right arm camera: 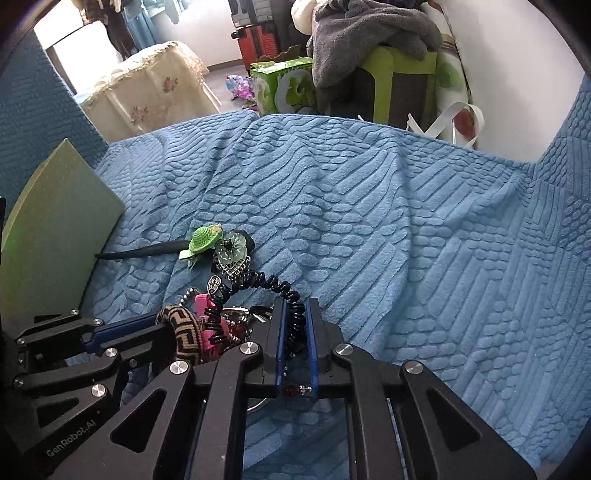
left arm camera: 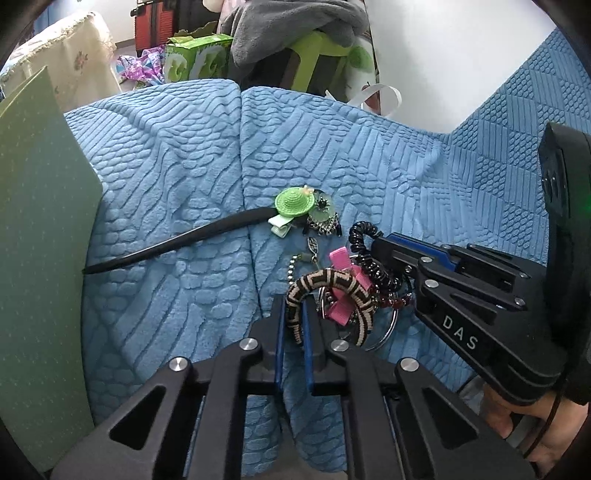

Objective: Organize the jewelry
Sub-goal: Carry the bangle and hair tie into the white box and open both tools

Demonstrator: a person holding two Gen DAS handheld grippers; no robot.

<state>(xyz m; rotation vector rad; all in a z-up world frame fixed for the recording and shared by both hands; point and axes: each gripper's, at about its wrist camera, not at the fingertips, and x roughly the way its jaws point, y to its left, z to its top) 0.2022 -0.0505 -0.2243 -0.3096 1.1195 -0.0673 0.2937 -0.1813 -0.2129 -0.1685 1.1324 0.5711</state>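
A tangle of jewelry lies on the blue textured cover [left arm camera: 184, 206]. My left gripper [left arm camera: 293, 314] is shut on a brown-and-beige patterned bangle [left arm camera: 332, 284], also in the right wrist view [right arm camera: 184, 326]. My right gripper [right arm camera: 293, 310] is shut on a black spiral hair tie [right arm camera: 280, 291], which shows in the left wrist view [left arm camera: 369, 254] too. A pink clip [left arm camera: 341, 291], dark red beads [left arm camera: 395, 302] and a metal ring [left arm camera: 388, 328] hang between them. A green hat clip [left arm camera: 295, 201], a green flower brooch [left arm camera: 325, 214] and a black hair stick [left arm camera: 177, 243] lie beyond.
A green board [left arm camera: 40, 266] stands at the left, touching the hair stick's tip. Beyond the cover's far edge are a green box [left arm camera: 199, 59], a green stool with a grey towel [left arm camera: 295, 26] and a cloth-covered table [right arm camera: 147, 92].
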